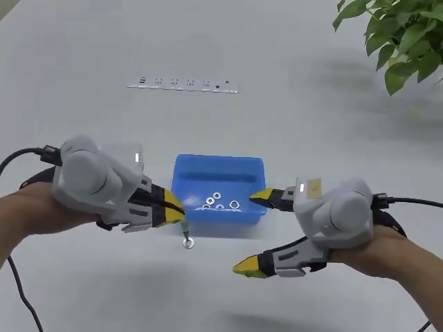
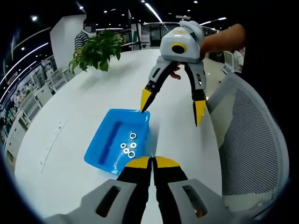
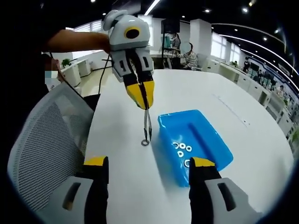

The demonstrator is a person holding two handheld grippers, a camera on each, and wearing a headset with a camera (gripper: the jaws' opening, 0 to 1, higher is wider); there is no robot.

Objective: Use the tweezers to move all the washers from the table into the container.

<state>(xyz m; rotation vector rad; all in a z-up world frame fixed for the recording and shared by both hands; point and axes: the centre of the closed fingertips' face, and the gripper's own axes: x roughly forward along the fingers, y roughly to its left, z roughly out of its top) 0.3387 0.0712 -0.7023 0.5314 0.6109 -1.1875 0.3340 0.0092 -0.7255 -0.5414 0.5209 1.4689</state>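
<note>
White table (image 1: 311, 117): right gripper (image 1: 252, 232) nearest, jaws spread wide, empty. Left gripper (image 1: 173, 207) clamped on tweezers (image 3: 147, 126), with a washer (image 1: 188, 243) at their tips, just beside the blue container (image 1: 218, 160). More washers (image 1: 218, 202) lie inside it.

The container (image 1: 208, 166) is showing bright blue on a table (image 1: 291, 111) that is looking plain pale grey. Washers (image 1: 217, 201) are gleaming silver, and so are the tweezers (image 3: 146, 125). The left gripper (image 1: 176, 207) and right gripper (image 1: 252, 232) are wearing light grey shells with black jaws tipped yellow. At 1 o'clock a plant (image 1: 394, 34) is showing green. The cables (image 1: 14, 162) are running black, and the chair (image 3: 42, 140) is showing grey mesh.
</note>
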